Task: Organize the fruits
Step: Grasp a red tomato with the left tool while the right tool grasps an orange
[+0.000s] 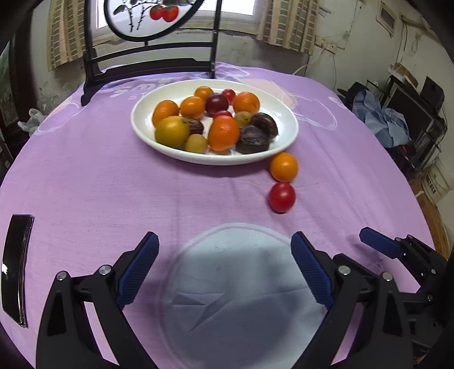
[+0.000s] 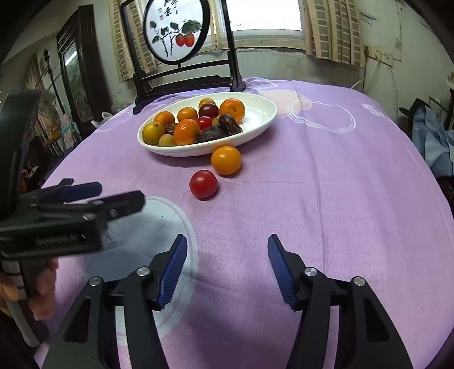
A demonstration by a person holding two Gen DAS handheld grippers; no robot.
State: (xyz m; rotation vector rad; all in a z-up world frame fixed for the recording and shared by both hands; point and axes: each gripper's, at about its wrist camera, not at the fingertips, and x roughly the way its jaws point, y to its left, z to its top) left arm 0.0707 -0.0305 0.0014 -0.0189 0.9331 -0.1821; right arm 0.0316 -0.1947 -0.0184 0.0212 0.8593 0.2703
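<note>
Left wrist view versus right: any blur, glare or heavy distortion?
Left wrist view: sharp, fisheye bends the purple tablecloth, glare on the glossy black phone. Right wrist view: the left gripper is motion-blurred, bright window washed out.

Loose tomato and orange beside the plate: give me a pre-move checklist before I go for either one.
1. Left gripper empty, open: ok.
2. Right gripper empty, open: ok.
3. Red tomato free on the purple cloth, apart from the orange fruit: ok.
4. Orange fruit clear of the white plate rim: cannot tell; it sits right at the edge.
5. Path from the right gripper to the tomato unobstructed: ok.
6. Room on the plate for more fruit: ok; its right side is bare.
</note>
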